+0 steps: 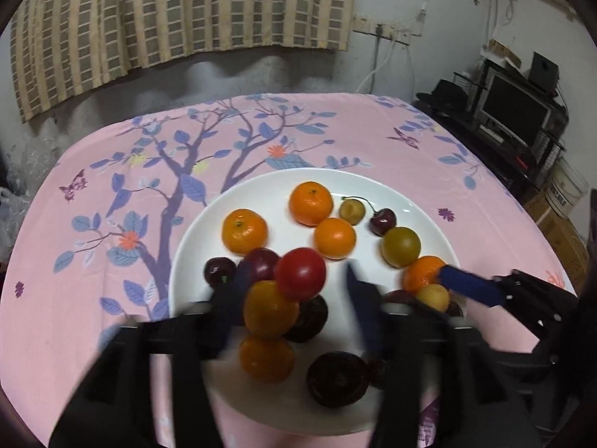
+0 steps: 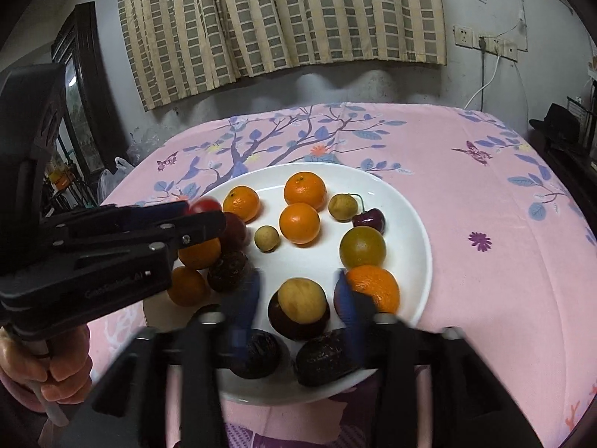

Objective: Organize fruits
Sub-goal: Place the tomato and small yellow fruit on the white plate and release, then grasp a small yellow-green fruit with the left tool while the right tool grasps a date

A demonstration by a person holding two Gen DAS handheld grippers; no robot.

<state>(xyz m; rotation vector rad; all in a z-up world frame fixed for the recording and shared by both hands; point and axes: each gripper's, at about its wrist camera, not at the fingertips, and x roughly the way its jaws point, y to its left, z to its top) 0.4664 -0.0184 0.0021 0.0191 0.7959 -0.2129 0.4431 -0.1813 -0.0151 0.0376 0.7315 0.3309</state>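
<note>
A big white plate (image 1: pixel 194 246) sits on a pink cloth (image 1: pixel 93 224) with blue trees and butterflies on it. The fruits are all on the plate. At the back are three oranges (image 1: pixel 310 202), a small yellow-brown fruit (image 1: pixel 351 211), a dark cherry (image 1: pixel 383 221) with a stem, and a green plum (image 1: pixel 400 246). On the left side of the plate there is a heap: a red tomato (image 1: pixel 300 273) sits on top, with a purple plum (image 1: pixel 261 263) just behind it and a yellow-orange fruit (image 1: pixel 269 313) touching it in front. Dark, wrinkly fruits (image 1: pixel 337 378) lie at the near edge. The left gripper (image 1: pixel 294 287) is low over this heap, and its two blue tips are wide apart, one on each side of the tomato. It is blurry, so you cannot tell if a tip touches any fruit. The right gripper (image 2: pixel 298 293) is low over the right side of the plate. Its tips are apart too, and a round tan fruit (image 2: pixel 301 300) sitting on a dark one is between them. An orange fruit (image 2: pixel 377 287) is just beside its right tip. A hand (image 2: pixel 44 366) holds the left gripper's handle. A checked curtain (image 2: pixel 280 18) hangs on the wall behind the table.
</note>
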